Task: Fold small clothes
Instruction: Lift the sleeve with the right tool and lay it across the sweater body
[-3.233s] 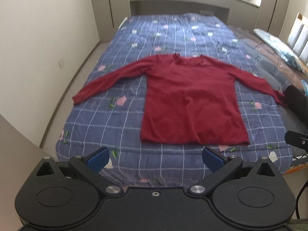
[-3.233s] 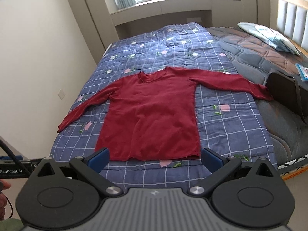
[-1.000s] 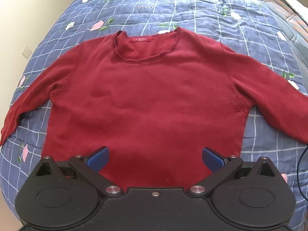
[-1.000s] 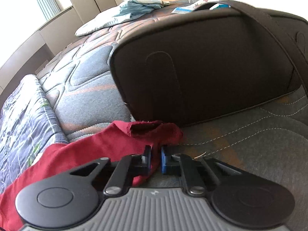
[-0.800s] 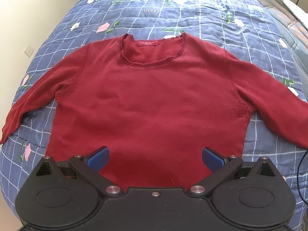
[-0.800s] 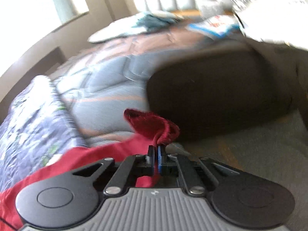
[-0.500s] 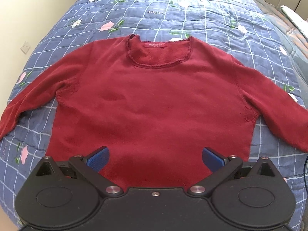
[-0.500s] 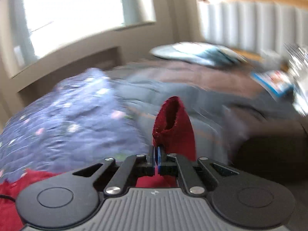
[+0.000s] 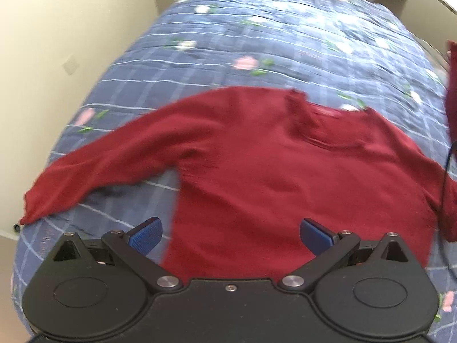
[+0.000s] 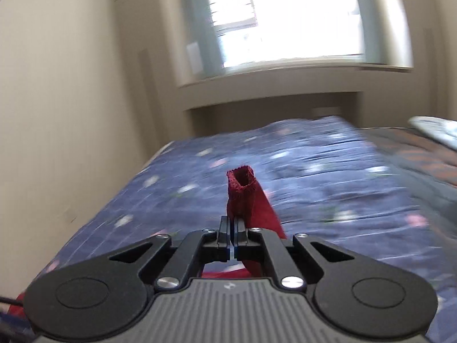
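**Right claw lifts a sleeve cuff above the bed; left claw hangs wide over the hem**

The bed (image 9: 285, 34) fills the room's middle, its blue checked quilt running up to the wall under the window (image 10: 285, 17). A bare cream wall runs close along its left side. The red sweater (image 9: 285, 177) lies flat on the quilt, neckline away from me, its left sleeve stretched out to the bed's left edge, the cuff lying right at the drop.

The left claw (image 9: 230, 233) hovers low over the sweater's lower body, its blue pads (image 9: 145, 233) spread wide apart with nothing between them.

The right claw (image 10: 232, 237) is raised and level, pinched tight on the right sleeve (image 10: 248, 203), whose open cuff stands upright above the closed tips. In the left view this sleeve shows only as a red strip cut off at the frame's right side. Both views are smeared; the quilt's far part and a pale shape at far right cannot be made out. Plenty of bare quilt lies beyond the neckline.
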